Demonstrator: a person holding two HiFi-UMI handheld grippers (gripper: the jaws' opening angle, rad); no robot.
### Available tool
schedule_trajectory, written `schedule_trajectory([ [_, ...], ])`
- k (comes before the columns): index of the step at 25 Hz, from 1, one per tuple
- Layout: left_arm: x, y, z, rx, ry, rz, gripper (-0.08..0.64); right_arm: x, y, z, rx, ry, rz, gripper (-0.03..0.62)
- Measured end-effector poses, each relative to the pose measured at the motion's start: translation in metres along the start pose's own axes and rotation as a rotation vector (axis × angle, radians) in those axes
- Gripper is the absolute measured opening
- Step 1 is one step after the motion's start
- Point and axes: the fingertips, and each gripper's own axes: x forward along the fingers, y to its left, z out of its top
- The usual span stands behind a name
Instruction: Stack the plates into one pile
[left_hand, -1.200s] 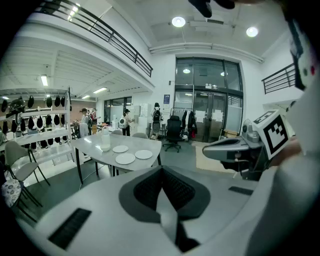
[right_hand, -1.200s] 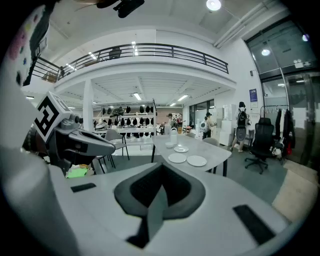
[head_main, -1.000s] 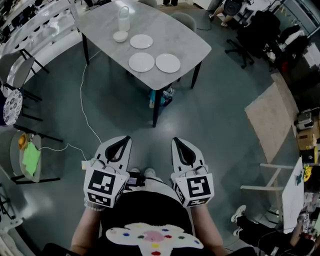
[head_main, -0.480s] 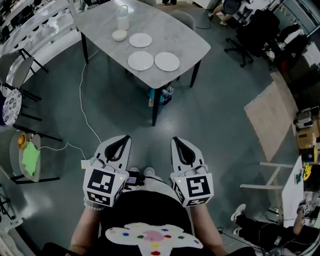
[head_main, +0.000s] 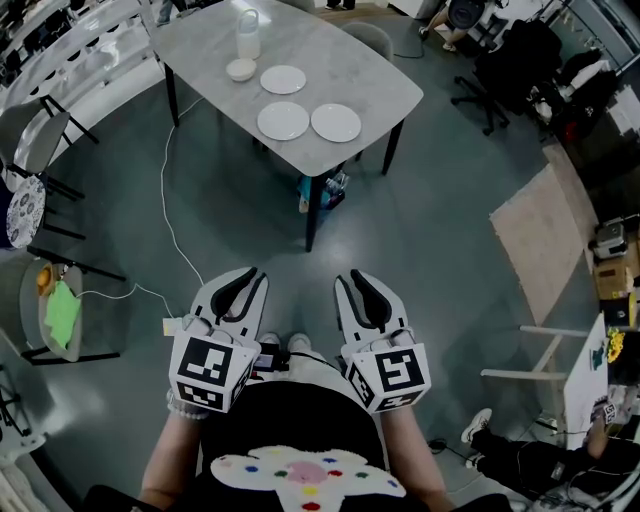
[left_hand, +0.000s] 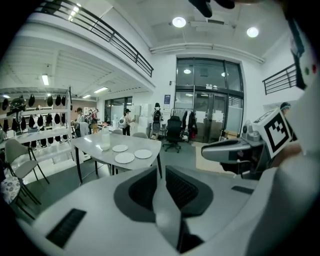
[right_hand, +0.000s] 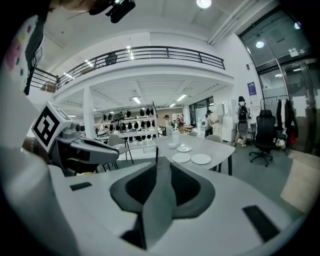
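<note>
Three white plates lie unstacked on a grey table (head_main: 350, 70) across the room: a near-left plate (head_main: 283, 121) and a near-right plate (head_main: 336, 123) just beside one another by the table's front edge, and a smaller far plate (head_main: 283, 79) behind them. A small white bowl (head_main: 241, 70) sits just beside the far plate, with a pale jug (head_main: 247, 37) behind the bowl.

Well apart from the table, a person stands on the grey floor (head_main: 430, 250) and holds both tools low in front of the body. The left hand-held gripper (head_main: 252, 276) has its jaws slightly spread, having just been opening, and holds nothing. The right hand-held gripper (head_main: 348, 278) is likewise parted a little, its jaws also just opened, with nothing between them. Both point toward the table.

A white cable (head_main: 170, 220) trails over the floor from the table toward the person. A chair carrying a green cloth (head_main: 62, 315) stands at the left, and a wooden board (head_main: 545, 235) lies at the right.
</note>
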Motion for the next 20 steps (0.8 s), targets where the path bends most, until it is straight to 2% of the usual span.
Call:
schedule_trajectory([
  [3,0.000,-0.001,-0.002,-0.039,0.001,-0.006,0.120,0.000,0.000,0.000,0.023,-0.003,0.012,0.109],
  [8,0.001,-0.003,0.004,-0.048,-0.011,0.029,0.123,-0.003,-0.009,0.002,0.015,-0.002,0.012,0.150],
  [20,0.001,-0.030,0.004,-0.056,-0.046,0.082,0.123,-0.014,-0.027,-0.008,0.009,-0.011,0.075,0.160],
])
